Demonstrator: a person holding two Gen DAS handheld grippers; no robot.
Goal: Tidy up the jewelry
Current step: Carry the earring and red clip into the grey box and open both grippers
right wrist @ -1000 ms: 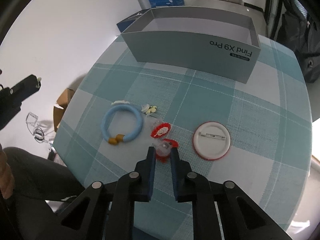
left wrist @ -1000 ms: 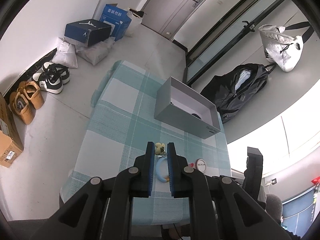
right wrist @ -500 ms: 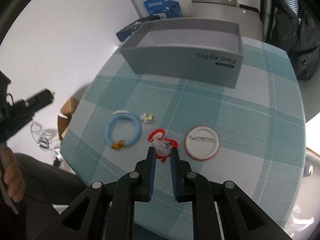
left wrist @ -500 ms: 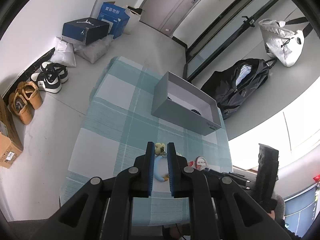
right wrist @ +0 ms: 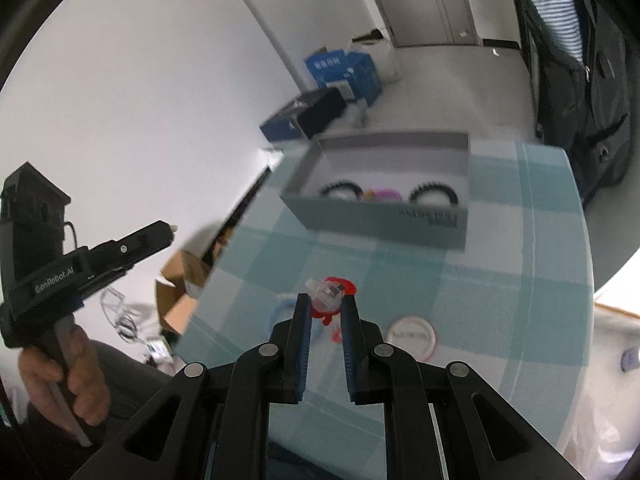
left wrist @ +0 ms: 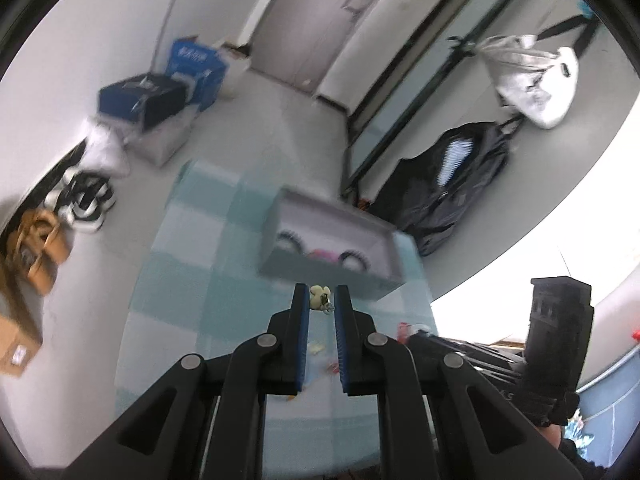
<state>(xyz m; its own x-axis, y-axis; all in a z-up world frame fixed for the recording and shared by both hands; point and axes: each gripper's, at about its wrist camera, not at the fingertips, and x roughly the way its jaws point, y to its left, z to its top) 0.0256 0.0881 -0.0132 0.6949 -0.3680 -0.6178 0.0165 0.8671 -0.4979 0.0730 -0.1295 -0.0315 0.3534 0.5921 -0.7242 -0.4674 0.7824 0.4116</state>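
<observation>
Pale floor and white walls wrap around my bench (right wrist: 520, 272), which is covered in a teal-and-white checked cloth. At its far side sits an open grey box (right wrist: 384, 220); inside it I can make out two dark ring-shaped pieces with something pink between them, too blurred to name.

My left tongs (left wrist: 321, 300) are pressed together on a small cream-yellow charm (left wrist: 319, 294), pinched right at the tips and held in the air with the grey box (left wrist: 332, 268) behind it. Below, on the cloth, there are a few small yellowish and red bits, smeared by blur.

My right tongs (right wrist: 325, 306) are clamped on a red hair clip (right wrist: 334, 292) with a clear plastic piece on it; it sticks out past the tips and hangs above the cloth. Just beside those tongs, lower right, a round white badge (right wrist: 412, 338) with a red rim lies flat on the bench. A sliver of a light blue ring (right wrist: 282, 308) shows on the cloth to the left of the tongs, mostly hidden behind them.

From the right wrist view my left hand (right wrist: 66, 372) shows wrapped around the handle of the other tool, off the left edge of the bench.

Around the room: blue boxes (right wrist: 340, 72) by the wall, shoes (left wrist: 84, 200) lined along the floor, a dark jacket (left wrist: 452, 184) and a silver bag (left wrist: 532, 84) hanging up.
</observation>
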